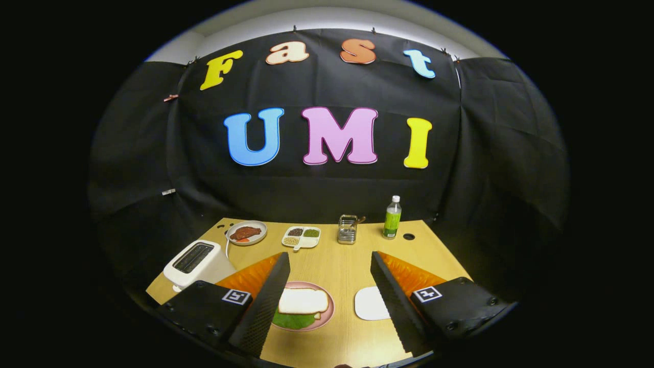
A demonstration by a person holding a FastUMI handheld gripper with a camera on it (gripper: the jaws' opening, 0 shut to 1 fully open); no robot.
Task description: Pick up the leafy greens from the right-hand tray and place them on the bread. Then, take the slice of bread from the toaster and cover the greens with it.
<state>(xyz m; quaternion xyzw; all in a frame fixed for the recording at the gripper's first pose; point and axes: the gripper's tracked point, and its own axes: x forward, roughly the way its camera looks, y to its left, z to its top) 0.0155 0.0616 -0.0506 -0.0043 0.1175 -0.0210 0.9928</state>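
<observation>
Table (337, 266): light wood surface, extending from under the claw (329, 255) to the booth wall beyond it.

Claw: fingers spread wide, nothing between the pads, raised above the table. Left finger (265, 301) crosses in front of the near plate; right finger (396, 301) crosses in front of the tray.

Toaster (196, 263): white, to the left of the left finger, slots facing up. Slot contents cannot be determined.

Plate (327, 317): pink, round, on the table between the fingers, nearer the left one. It carries the stack described below.

Bread (302, 300): white slice lying flat on top of the stack on the plate.

Greens (294, 321): green leaf lying under the bread, its near edge protruding from beneath the slice. Whether a further slice lies below the leaf cannot be determined.

Tray (369, 302): white, flat, just inside the right finger, partly covered by it.

Dish (247, 233): round, beyond the left fingertip, holding a brown and red food item.

Divided tray (301, 237): white, beyond the fingers, left of centre, with three filled compartments.

Bottle (392, 217): green, white cap, upright, beyond the right fingertip at the far table edge.

Metal holder (347, 229): beyond the fingers, between the divided tray and the bottle.
</observation>
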